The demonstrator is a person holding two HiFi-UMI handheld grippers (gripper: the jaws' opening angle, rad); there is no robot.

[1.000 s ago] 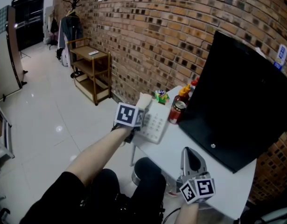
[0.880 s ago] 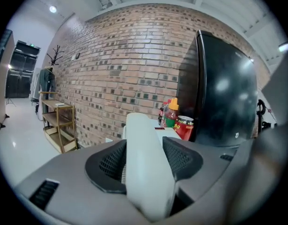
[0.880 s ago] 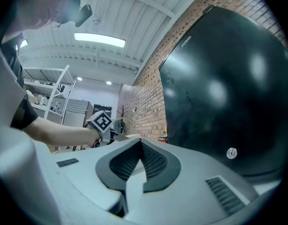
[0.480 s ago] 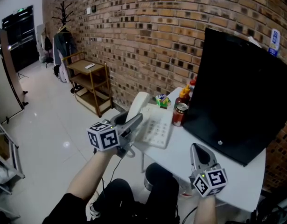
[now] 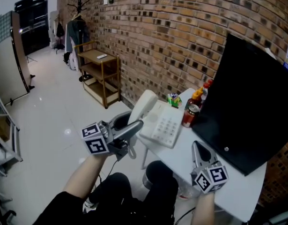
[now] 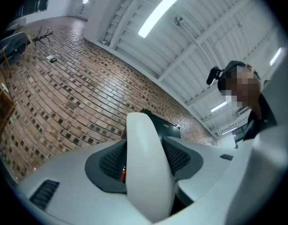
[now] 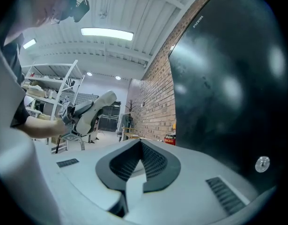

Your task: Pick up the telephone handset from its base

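A: Where is the handset [image 5: 144, 106] at this moment?

B: It is off the telephone base [image 5: 165, 125], in the air at the base's left edge. It is tilted, with its far end raised toward the brick wall [image 5: 158, 41] behind the base. The left gripper [image 5: 136, 124] has its 2 jaws clamped across the handset's middle. In the left gripper view the white shaft fills the gap between the ribbed pads [image 6: 111, 161].

A: And the right gripper [image 5: 198, 147]?

B: It is to the right of the base, over the table [image 5: 237, 198]. Its jaws are pressed together with nothing between them, and it takes no part.

A: How will the handset handle?

B: It looks like hard, smooth moulded plastic, so probably light, stiff and rather slippery. It should not give under the pads, so the hold depends on friction alone. The 2 bulbous ends likely outweigh the waist, so an off-centre hold would let it swing.

A: So the waist is the place to take it?

B: Yes, the narrow middle, square across the shaft, which is where the left gripper has it. The rounded ends would tend to slide out of the jaws. No cord back to the base can be made out clearly, but if there is 1, it would tug as the handset gets further from the base.

A: Is it fragile?

B: Not very, though a drop onto the hard floor [image 5: 50, 125] left of the base could crack it.
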